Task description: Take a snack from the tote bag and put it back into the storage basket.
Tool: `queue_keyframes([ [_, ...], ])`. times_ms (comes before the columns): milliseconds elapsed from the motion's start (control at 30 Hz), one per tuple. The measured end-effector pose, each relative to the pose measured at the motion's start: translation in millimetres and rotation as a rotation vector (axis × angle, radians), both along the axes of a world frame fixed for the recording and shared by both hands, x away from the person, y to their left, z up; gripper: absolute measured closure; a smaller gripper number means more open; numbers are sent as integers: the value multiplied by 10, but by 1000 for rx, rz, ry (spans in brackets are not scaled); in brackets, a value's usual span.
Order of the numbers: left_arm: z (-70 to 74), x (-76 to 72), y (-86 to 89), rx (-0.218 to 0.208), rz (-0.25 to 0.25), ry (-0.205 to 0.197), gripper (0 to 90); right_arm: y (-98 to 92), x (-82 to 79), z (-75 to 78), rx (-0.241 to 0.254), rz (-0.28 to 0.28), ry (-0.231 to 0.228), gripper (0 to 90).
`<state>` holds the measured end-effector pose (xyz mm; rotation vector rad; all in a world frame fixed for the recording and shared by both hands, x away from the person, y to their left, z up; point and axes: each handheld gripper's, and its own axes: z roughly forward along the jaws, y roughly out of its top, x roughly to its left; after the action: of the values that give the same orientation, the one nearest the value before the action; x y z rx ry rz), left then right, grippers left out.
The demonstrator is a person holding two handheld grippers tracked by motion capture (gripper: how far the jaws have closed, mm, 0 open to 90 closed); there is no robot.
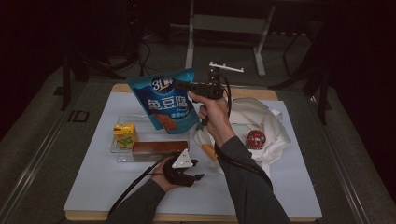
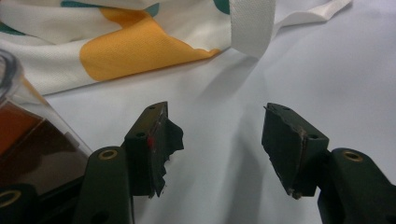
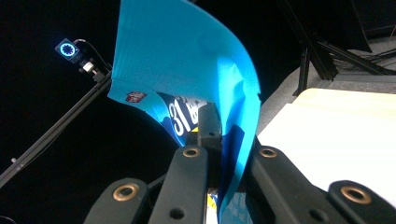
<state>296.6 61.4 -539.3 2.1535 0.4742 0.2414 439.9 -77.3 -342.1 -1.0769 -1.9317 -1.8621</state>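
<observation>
A blue snack pouch (image 1: 166, 100) hangs in the air over the clear plastic tray (image 1: 122, 122), held by its top edge. My right gripper (image 1: 183, 86) is shut on that edge; in the right gripper view the blue pouch (image 3: 187, 60) is pinched between the two black jaws of my right gripper (image 3: 224, 140). My left gripper (image 1: 198, 177) rests low on the white mat by the tray's near right corner, open. In the left gripper view my left gripper (image 2: 217, 140) has nothing between its worn pads (image 2: 159, 140).
The tray holds a yellow drink carton (image 1: 124, 134) and a brown box (image 1: 159, 148). A white cloth bag (image 1: 261, 123) with orange and green print lies to the right, a red round tin (image 1: 256, 139) on it. The white mat (image 1: 289, 182) covers the table.
</observation>
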Motion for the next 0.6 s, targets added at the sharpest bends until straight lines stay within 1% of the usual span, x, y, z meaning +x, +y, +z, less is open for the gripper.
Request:
queue_keyframes([
  [233,-1,-3,-2,0,2,-1,419,100,21,-26,-11,6,15,880],
  [400,0,-6,0,1,1,-6,417,183,34,-26,-5,12,23,880],
  [500,0,-7,0,1,-2,-8,417,224,47,-32,-10,15,26,880],
  [600,0,-8,4,-7,-1,-8,416,252,70,-59,-10,14,38,880],
])
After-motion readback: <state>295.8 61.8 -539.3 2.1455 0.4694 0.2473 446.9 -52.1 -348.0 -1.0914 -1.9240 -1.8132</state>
